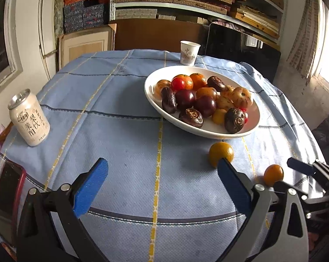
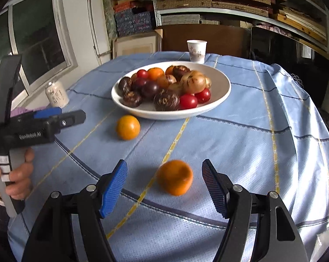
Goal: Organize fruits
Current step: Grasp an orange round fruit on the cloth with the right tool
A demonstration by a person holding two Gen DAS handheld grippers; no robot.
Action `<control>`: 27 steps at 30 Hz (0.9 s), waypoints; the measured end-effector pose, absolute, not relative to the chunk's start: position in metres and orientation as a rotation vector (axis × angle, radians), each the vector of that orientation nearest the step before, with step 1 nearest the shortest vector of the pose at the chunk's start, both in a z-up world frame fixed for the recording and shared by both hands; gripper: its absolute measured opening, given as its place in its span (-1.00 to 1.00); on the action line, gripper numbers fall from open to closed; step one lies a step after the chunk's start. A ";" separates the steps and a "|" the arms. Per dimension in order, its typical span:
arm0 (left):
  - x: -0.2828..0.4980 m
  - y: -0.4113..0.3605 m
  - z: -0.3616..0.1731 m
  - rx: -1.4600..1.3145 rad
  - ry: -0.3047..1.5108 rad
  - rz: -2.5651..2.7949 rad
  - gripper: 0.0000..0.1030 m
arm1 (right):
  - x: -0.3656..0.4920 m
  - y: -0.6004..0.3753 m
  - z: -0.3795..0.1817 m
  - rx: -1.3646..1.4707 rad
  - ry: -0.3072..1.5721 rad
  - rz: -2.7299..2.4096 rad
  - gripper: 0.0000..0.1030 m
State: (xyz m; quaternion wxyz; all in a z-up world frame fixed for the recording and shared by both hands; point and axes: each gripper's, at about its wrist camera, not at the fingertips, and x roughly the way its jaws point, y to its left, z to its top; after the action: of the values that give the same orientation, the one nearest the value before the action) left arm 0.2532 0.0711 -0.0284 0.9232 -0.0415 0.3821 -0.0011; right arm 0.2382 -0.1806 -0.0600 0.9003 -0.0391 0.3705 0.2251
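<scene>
An orange fruit was seen lying on the counter just ahead of the right tongs, between their wide-open, empty blue pads, while a second loose fruit lay farther ahead, near the white bowl of mixed fruit. The left tongs were likewise held wide open and empty. The fruit was judged light, round, soft-skinned and liable to roll, so it would best be gripped gently across its widest middle.

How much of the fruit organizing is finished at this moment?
Most fruit already sits in the white bowl. Nothing is held: the right tool is open around the orange fruit, and the left tool is open. The yellow fruit also remains on the tablecloth.
</scene>
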 end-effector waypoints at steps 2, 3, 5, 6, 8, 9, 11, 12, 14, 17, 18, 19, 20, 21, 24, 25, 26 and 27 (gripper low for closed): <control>0.254 0.072 -0.029 -0.101 0.796 -0.016 0.91 | 0.239 -0.181 -0.063 -0.080 0.785 0.462 0.39; 0.254 0.072 -0.030 -0.103 0.799 -0.016 0.91 | 0.240 -0.181 -0.065 -0.076 0.798 0.460 0.39; 0.253 0.072 -0.030 -0.101 0.800 -0.011 0.91 | 0.243 -0.182 -0.067 -0.066 0.817 0.463 0.36; 0.253 0.071 -0.031 -0.099 0.801 -0.011 0.91 | 0.243 -0.182 -0.068 -0.064 0.821 0.464 0.35; 0.253 0.070 -0.031 -0.098 0.805 -0.016 0.91 | 0.244 -0.181 -0.069 -0.068 0.822 0.462 0.33; 0.253 0.070 -0.031 -0.098 0.805 -0.017 0.91 | 0.244 -0.181 -0.069 -0.069 0.823 0.462 0.32; 0.252 0.070 -0.031 -0.097 0.805 -0.017 0.91 | 0.244 -0.180 -0.071 -0.072 0.826 0.463 0.24; 0.252 0.069 -0.031 -0.097 0.805 -0.018 0.91 | 0.245 -0.180 -0.072 -0.073 0.829 0.464 0.22; 0.252 0.069 -0.031 -0.097 0.807 -0.019 0.91 | 0.246 -0.180 -0.073 -0.070 0.838 0.464 0.14; 0.251 0.067 -0.031 -0.095 0.809 -0.023 0.91 | 0.250 -0.182 -0.076 -0.055 0.858 0.457 0.06; 0.250 0.066 -0.031 -0.092 0.808 -0.026 0.91 | 0.251 -0.183 -0.077 -0.051 0.864 0.454 0.06; 0.250 0.066 -0.031 -0.090 0.807 -0.027 0.91 | 0.252 -0.183 -0.078 -0.047 0.871 0.452 0.05; 0.249 0.065 -0.031 -0.086 0.806 -0.027 0.91 | 0.253 -0.183 -0.079 -0.046 0.874 0.452 0.05; 0.249 0.065 -0.031 -0.083 0.804 -0.028 0.91 | 0.253 -0.183 -0.080 -0.046 0.877 0.453 0.05; 0.248 0.064 -0.031 -0.074 0.804 -0.027 0.91 | 0.254 -0.181 -0.081 -0.052 0.882 0.451 0.04; 0.248 0.063 -0.031 -0.071 0.805 -0.026 0.91 | 0.254 -0.181 -0.082 -0.055 0.885 0.450 0.03; 0.248 0.062 -0.031 -0.070 0.807 -0.026 0.91 | 0.255 -0.180 -0.083 -0.056 0.888 0.449 -0.01; 0.248 0.062 -0.031 -0.069 0.807 -0.028 0.91 | 0.256 -0.181 -0.083 -0.056 0.891 0.449 -0.04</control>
State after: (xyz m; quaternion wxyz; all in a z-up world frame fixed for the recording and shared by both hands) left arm 0.2480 0.0620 -0.0312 0.9190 -0.0336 0.3926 -0.0136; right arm 0.2556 -0.1806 -0.0833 0.8777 -0.0267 0.4272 0.2154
